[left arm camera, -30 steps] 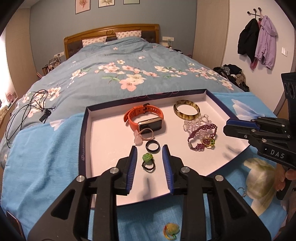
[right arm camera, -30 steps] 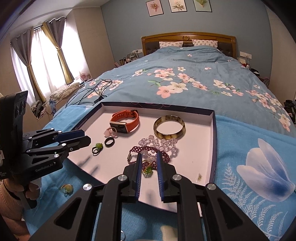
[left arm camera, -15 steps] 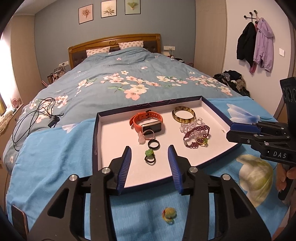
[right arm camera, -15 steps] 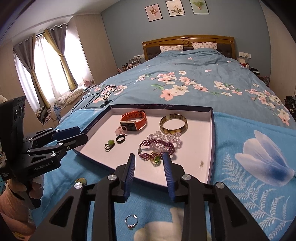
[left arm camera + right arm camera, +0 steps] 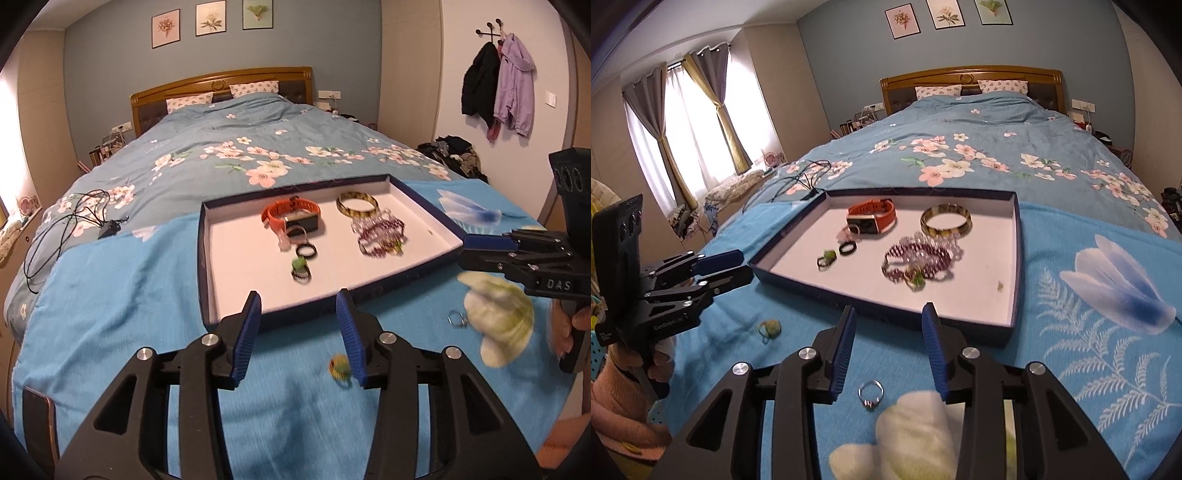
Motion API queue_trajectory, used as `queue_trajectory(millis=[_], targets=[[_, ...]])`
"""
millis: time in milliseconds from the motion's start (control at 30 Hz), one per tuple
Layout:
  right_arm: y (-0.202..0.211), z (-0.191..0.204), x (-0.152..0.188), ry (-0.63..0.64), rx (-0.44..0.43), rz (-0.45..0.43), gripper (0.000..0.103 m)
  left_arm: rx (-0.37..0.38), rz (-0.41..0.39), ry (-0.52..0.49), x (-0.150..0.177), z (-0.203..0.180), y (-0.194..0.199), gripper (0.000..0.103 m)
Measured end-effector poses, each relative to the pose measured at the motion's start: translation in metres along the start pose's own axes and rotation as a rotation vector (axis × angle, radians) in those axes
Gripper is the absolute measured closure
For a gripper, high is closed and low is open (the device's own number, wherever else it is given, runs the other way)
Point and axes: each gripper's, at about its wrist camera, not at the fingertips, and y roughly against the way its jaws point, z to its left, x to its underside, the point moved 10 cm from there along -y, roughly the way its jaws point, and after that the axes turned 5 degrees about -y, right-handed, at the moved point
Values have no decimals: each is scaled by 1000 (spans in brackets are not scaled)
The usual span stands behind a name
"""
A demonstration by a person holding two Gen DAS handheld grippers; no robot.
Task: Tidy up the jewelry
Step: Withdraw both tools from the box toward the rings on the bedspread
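A shallow navy box (image 5: 236,317) (image 5: 1017,258) with a white floor lies on the blue cloth. It holds an orange watch (image 5: 291,216) (image 5: 871,216), a brown bangle (image 5: 356,205) (image 5: 945,221), purple and clear bead bracelets (image 5: 380,236) (image 5: 919,258), a black ring (image 5: 306,252) (image 5: 847,248) and a green-stone ring (image 5: 300,269) (image 5: 827,258). My left gripper (image 5: 301,332) is open and empty over the cloth, with a yellow-green ring (image 5: 340,365) (image 5: 769,328) by its right finger. My right gripper (image 5: 888,350) is open and empty above a silver ring (image 5: 871,394) (image 5: 457,319).
The bed stretches behind with a floral quilt (image 5: 258,162). Black cables (image 5: 74,225) lie at the left. A phone (image 5: 38,421) rests at the cloth's near left corner. Coats (image 5: 498,85) hang on the right wall.
Both grippers have pulled back from inside the box to the cloth in front of it and opened wider. The green-stone ring and the bead bracelets stay in the box.
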Motion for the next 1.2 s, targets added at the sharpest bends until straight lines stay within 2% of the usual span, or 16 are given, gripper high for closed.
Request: queue_trajectory(millis=[333, 533, 700, 1033, 1200], targets=[[-4, -2, 32, -27, -2, 68, 64, 59, 52, -24, 34, -19, -1, 61], [-2, 3, 36, -14, 0, 79, 58, 89, 63, -43, 36, -30, -3, 61], [-3, 8, 42, -2, -4, 101, 58, 104, 99, -57, 39, -35, -10, 62], [-10, 8, 50, 4, 20, 143, 58, 167, 172, -33, 46, -39, -28, 70], [-16, 12, 53, 43, 47, 164, 58, 167, 195, -21, 49, -38, -34, 74]])
